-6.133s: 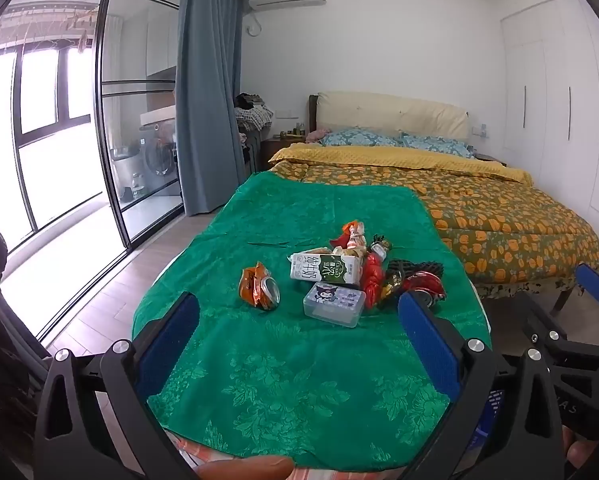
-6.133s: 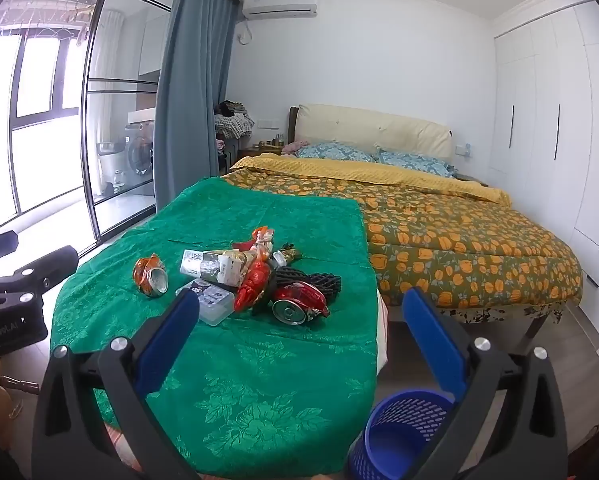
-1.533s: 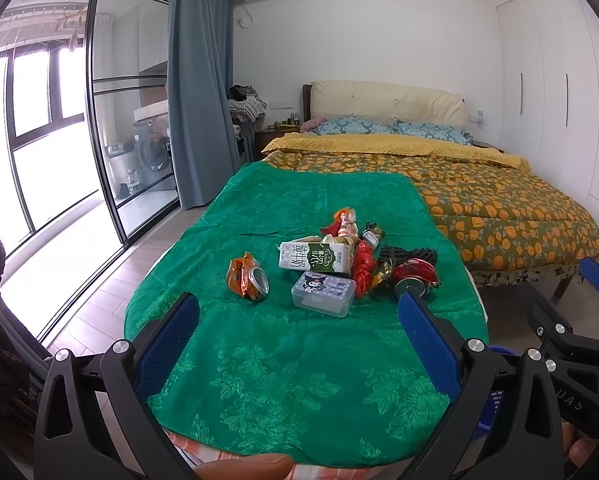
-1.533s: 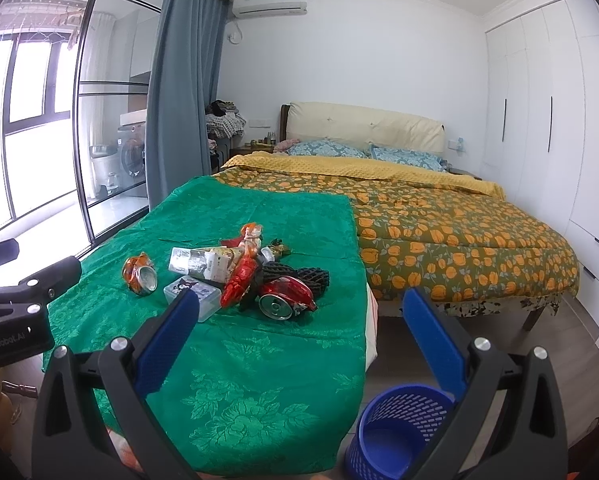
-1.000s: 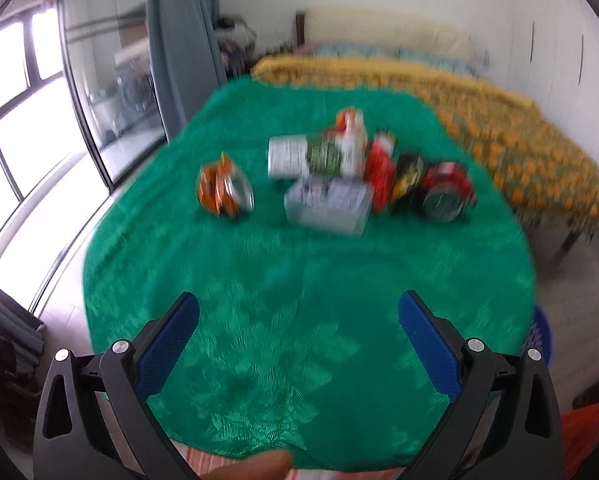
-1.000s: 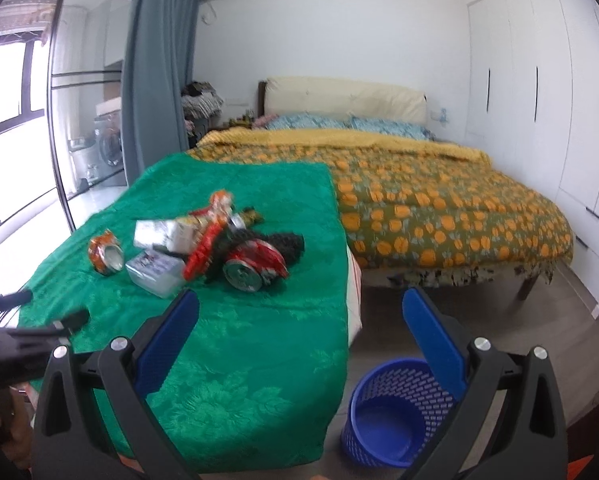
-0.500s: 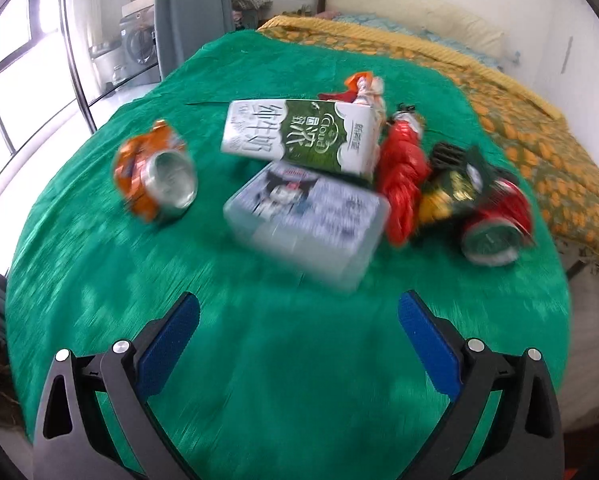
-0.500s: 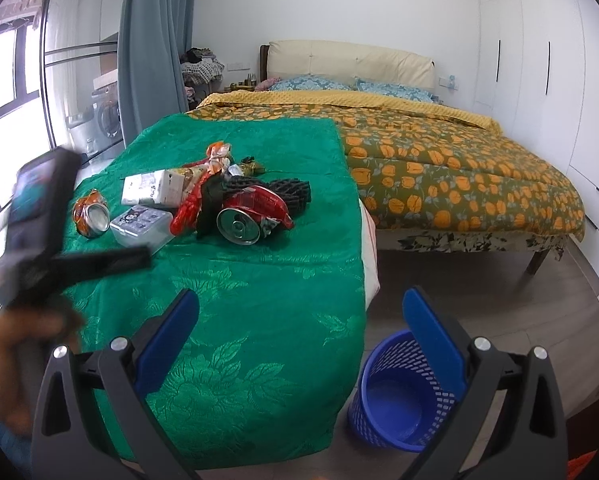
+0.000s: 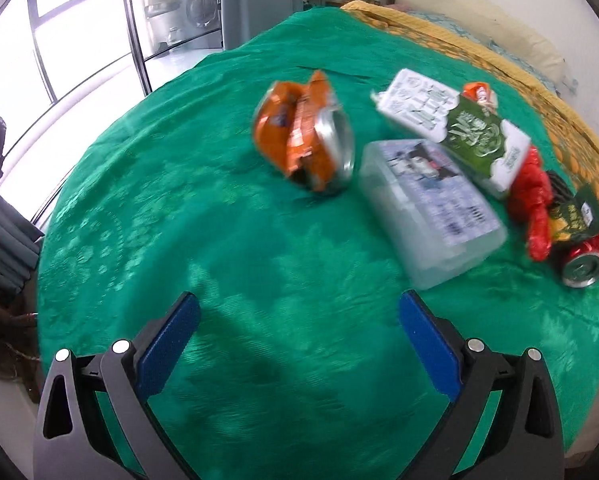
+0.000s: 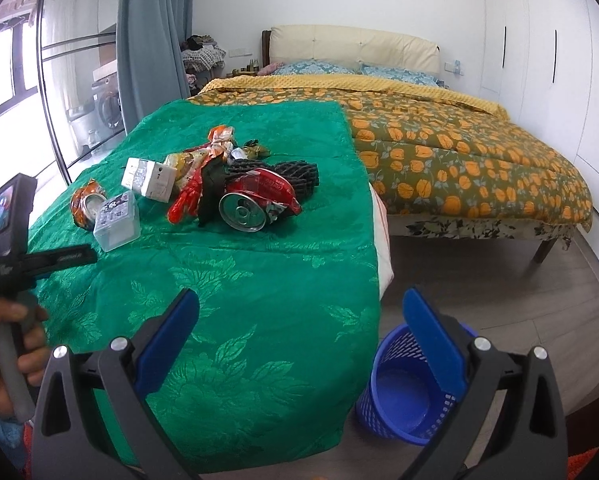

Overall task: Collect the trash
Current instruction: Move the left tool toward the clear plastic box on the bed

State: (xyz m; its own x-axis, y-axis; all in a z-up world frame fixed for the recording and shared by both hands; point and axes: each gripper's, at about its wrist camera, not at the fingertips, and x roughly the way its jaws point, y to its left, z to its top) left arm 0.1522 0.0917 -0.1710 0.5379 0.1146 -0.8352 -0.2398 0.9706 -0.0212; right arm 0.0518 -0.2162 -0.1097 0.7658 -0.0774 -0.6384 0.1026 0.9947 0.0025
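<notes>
the left tongs [image 9: 298,334] hang spread just short of the crushed orange can [image 9: 305,146], while the right tongs [image 10: 300,326], also spread and empty, wait above the blue basket [image 10: 403,396], likely to receive trash.

Each gripper, the left gripper [image 9: 299,334] and the right gripper [image 10: 301,328], has two dark grey plastic arms with triangular cut-outs and round silver screws, tipped by flat blue pads [image 10: 167,344]. The bare-skinned left hand [image 10: 7,354] grips a grey handle carrying a small lit screen

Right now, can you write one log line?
left gripper: open, empty | right gripper: open, empty | nearest: crushed orange can | blue basket: on floor
</notes>
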